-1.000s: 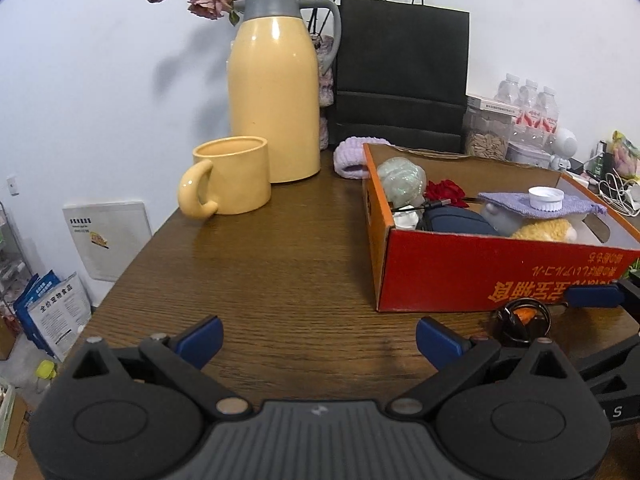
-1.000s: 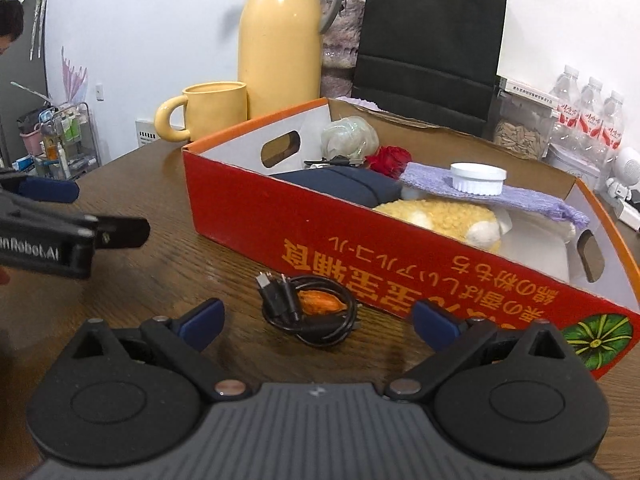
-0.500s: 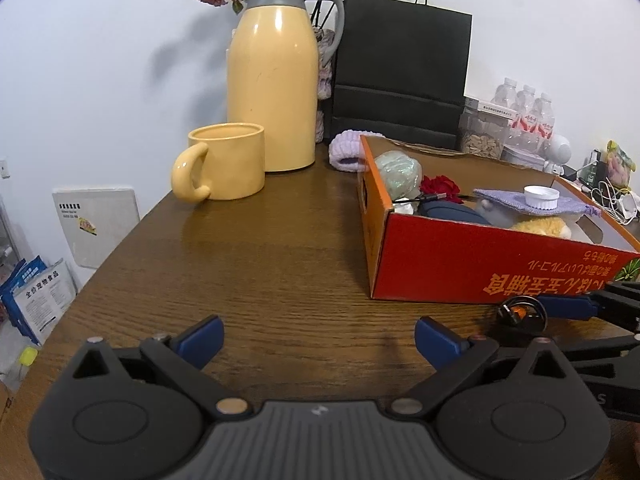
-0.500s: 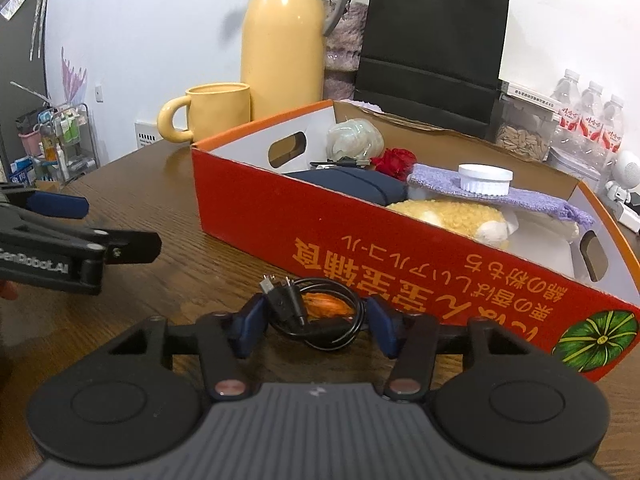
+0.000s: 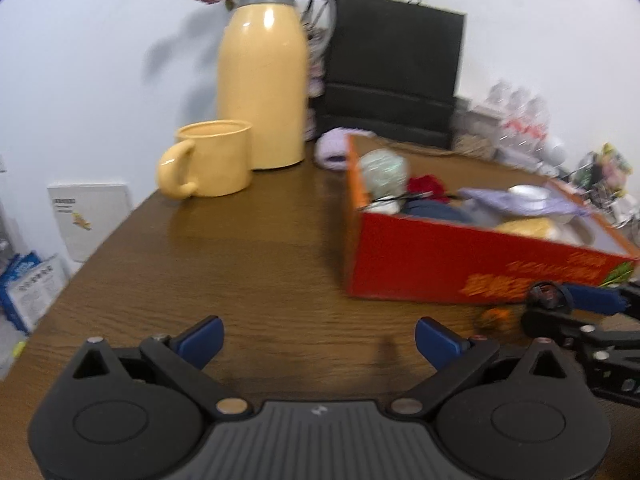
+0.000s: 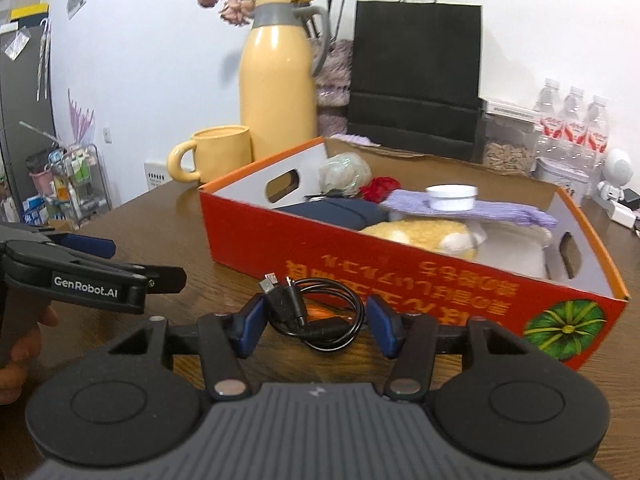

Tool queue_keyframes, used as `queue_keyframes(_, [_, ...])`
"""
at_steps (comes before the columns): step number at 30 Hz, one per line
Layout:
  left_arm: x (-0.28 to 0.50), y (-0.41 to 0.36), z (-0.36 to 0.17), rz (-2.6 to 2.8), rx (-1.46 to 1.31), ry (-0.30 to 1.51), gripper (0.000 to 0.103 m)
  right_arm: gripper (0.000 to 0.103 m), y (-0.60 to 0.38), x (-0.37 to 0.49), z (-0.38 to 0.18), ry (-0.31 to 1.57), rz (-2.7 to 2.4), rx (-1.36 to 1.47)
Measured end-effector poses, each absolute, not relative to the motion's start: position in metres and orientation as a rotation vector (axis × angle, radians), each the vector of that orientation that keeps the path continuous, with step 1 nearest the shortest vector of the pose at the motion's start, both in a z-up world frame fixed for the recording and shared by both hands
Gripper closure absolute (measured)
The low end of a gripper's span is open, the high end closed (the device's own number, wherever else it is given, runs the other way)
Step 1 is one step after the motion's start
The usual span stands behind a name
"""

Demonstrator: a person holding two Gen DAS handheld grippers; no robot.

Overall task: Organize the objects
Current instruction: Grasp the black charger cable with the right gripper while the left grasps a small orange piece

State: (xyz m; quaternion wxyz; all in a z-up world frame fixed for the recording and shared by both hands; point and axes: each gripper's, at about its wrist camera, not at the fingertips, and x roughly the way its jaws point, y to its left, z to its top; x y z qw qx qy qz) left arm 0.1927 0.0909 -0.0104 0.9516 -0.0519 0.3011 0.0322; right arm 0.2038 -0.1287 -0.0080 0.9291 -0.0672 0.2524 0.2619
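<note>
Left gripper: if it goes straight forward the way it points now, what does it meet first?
Probably nothing soon: the open left gripper faces bare table. Further on stand the yellow jug and red box's left corner; depth is unclear.

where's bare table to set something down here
Bare wood runs from the yellow mug down to the left claw, left of the red box. It is crowded inside the box and along its front, where the right claw flanks the coiled cable.
</note>
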Motion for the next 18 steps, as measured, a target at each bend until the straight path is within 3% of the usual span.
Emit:
queue_keyframes(10, [0.214,0.025,-0.010,-0.026,-0.022,0.643,0.003,0.048,-0.177,0.205,-0.005,0.473,0.483,-0.109])
queue_keyframes(18, [0.232,-0.013,-0.012,-0.031,0.043,0.637,0.013,0.048,-0.206,0.208,-0.005,0.462,0.458,-0.092])
